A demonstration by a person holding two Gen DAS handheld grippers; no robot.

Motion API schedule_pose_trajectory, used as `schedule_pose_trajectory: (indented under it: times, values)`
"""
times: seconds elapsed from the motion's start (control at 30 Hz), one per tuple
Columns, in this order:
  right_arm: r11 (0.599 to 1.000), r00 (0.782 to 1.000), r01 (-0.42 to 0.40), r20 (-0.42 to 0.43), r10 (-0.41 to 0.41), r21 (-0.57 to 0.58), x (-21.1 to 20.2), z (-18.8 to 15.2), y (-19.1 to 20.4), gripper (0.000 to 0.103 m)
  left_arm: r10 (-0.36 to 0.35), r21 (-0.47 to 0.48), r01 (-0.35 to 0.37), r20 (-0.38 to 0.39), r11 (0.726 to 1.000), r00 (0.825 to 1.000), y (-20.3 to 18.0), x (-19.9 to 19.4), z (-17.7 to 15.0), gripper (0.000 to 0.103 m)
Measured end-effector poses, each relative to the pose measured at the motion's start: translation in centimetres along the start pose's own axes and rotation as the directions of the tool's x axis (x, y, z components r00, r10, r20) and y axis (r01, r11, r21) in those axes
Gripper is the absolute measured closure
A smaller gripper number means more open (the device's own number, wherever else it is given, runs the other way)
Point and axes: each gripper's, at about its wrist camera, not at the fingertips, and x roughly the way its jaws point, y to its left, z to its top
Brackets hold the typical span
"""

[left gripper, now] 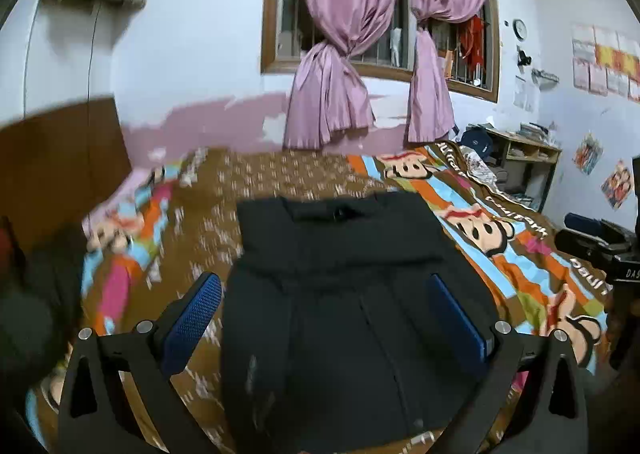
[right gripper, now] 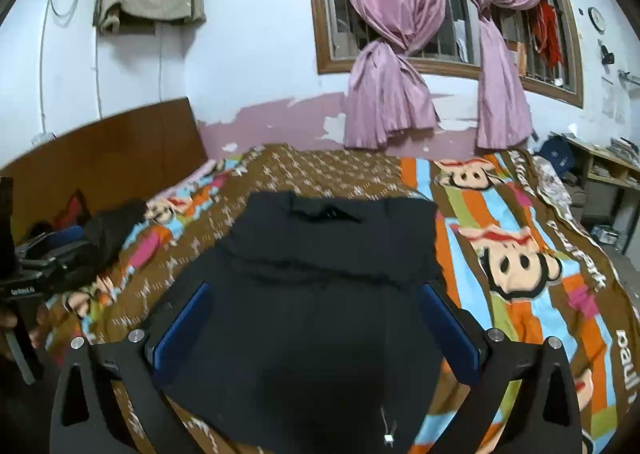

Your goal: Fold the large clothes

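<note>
A black garment [left gripper: 340,294] lies folded into a rough rectangle on the bed, its waistband end toward the window wall. In the left wrist view my left gripper [left gripper: 326,318] hangs above its near half, open, blue pads [left gripper: 196,318] spread wide with nothing between them. In the right wrist view the same black garment [right gripper: 320,294] fills the middle, and my right gripper [right gripper: 318,328] is open over it, empty. The left gripper [right gripper: 44,266] shows at the left edge of the right wrist view, and the right gripper [left gripper: 600,246] shows at the right edge of the left wrist view.
The bed carries a brown, striped cartoon-monkey blanket [right gripper: 520,262]. A wooden headboard [right gripper: 120,146] stands at the left, with dark clothes [right gripper: 108,230] piled near it. Pink curtains [right gripper: 392,54] hang at the window. A shelf unit [left gripper: 528,162] stands at the right.
</note>
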Motion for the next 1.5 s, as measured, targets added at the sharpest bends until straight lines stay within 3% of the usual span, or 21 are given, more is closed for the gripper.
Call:
schedule_pose_trajectory:
  times: [0.2,0.3,0.4,0.57,0.83,1.0,1.1,1.3,1.43,1.5]
  values:
    - [1.000,0.995,-0.006,-0.095,0.008,0.026,1.9,-4.3,-0.2,0.000,0.016,0.018,-0.014,-0.100,1.000,0.995,0.4,1.3,-4.2,0.002]
    - [0.999,0.988,-0.004,-0.155,0.010,0.035,3.4,-5.9,-0.1,0.000,0.055,0.064,-0.043,-0.193,0.997,0.980,-0.3,2.8,-6.3,0.002]
    - [1.000,0.973,-0.011,-0.230,0.017,0.028,4.8,-7.8,0.4,0.000,0.086,0.096,-0.060,-0.289,0.994,0.953,-0.6,4.3,-8.9,0.002]
    - [0.999,0.930,-0.037,-0.366,0.038,0.010,7.0,-11.3,1.2,0.000,0.083,0.104,-0.045,-0.399,0.994,0.913,-0.3,5.7,-12.1,0.002]
    - [0.997,0.853,-0.061,-0.521,0.027,-0.048,9.3,-15.8,3.1,0.000,0.100,0.172,-0.019,-0.480,0.985,0.872,-0.6,7.1,-15.2,0.002]
    - [0.997,0.816,-0.032,-0.578,-0.013,-0.067,10.6,-17.5,3.2,0.000,0.143,0.197,-0.038,-0.554,0.980,0.820,-0.2,8.5,-17.1,0.002]
    - [0.997,0.816,-0.019,-0.578,-0.027,-0.074,11.1,-17.3,3.1,0.000,0.182,0.223,-0.063,-0.565,0.973,0.805,0.1,8.9,-17.6,0.002]
    - [0.988,0.834,0.072,-0.535,-0.134,-0.136,13.4,-17.2,3.7,0.000,0.189,0.208,-0.081,-0.575,0.975,0.796,1.0,9.2,-17.9,0.002]
    - [0.982,0.864,0.080,-0.480,-0.153,-0.169,13.8,-17.2,3.9,0.000,0.196,0.220,-0.083,-0.567,0.972,0.800,1.2,9.2,-17.7,0.002]
    - [0.985,0.876,0.084,-0.461,-0.144,-0.147,13.4,-16.8,3.5,0.000,0.182,0.209,-0.077,-0.550,0.975,0.815,1.2,8.9,-17.5,0.002]
